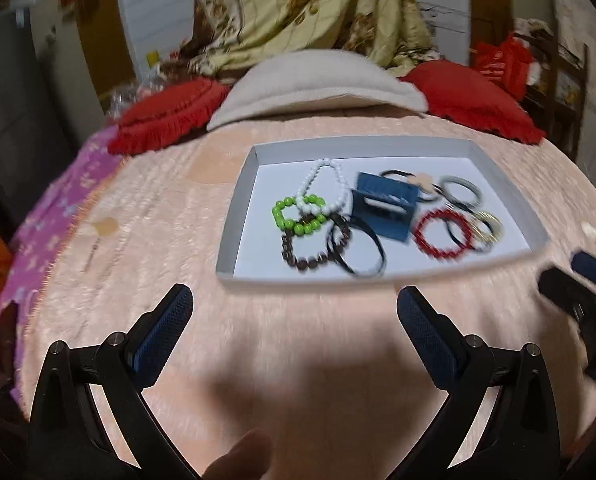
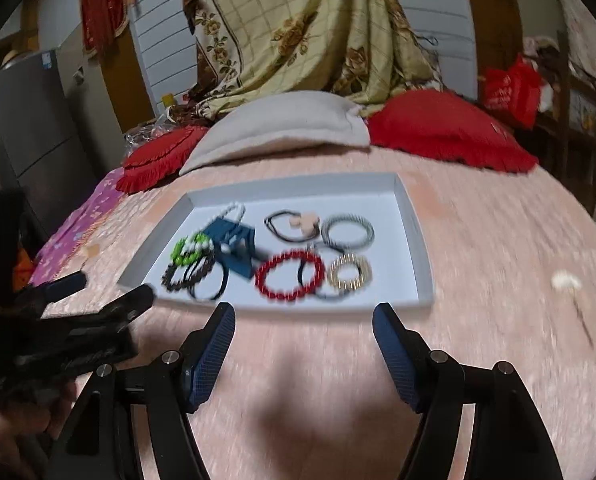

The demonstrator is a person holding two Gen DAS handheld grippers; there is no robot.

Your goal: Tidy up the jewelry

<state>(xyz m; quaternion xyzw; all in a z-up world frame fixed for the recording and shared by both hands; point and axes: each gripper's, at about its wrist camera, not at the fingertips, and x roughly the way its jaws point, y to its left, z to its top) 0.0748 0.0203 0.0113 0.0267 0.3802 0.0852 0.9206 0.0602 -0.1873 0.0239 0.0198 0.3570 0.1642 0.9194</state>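
A shallow white tray (image 1: 242, 200) (image 2: 413, 216) lies on the pink bedspread with jewelry in it. Inside are a white bead necklace (image 1: 339, 184), a green bead bracelet (image 1: 286, 216) (image 2: 188, 250), a dark brown bead bracelet (image 1: 303, 258), a blue box (image 1: 385, 210) (image 2: 238, 246), a red bead bracelet (image 1: 441, 234) (image 2: 288, 276), a gold bangle (image 1: 487, 228) (image 2: 349, 274), a striped bangle (image 2: 347, 232) and black hair ties (image 1: 363, 250). My left gripper (image 1: 296, 304) hangs open just short of the tray's near edge, nothing between its fingers. My right gripper (image 2: 303, 320) is open too, empty, facing the tray.
Red pillows (image 1: 166, 120) (image 2: 449, 132) and a beige cushion (image 1: 317, 84) line the far side of the bed. A floral cloth (image 2: 298, 28) hangs behind. A small white thing (image 2: 563, 280) lies on the bedspread right of the tray. A purple sheet (image 1: 50, 216) covers the left edge.
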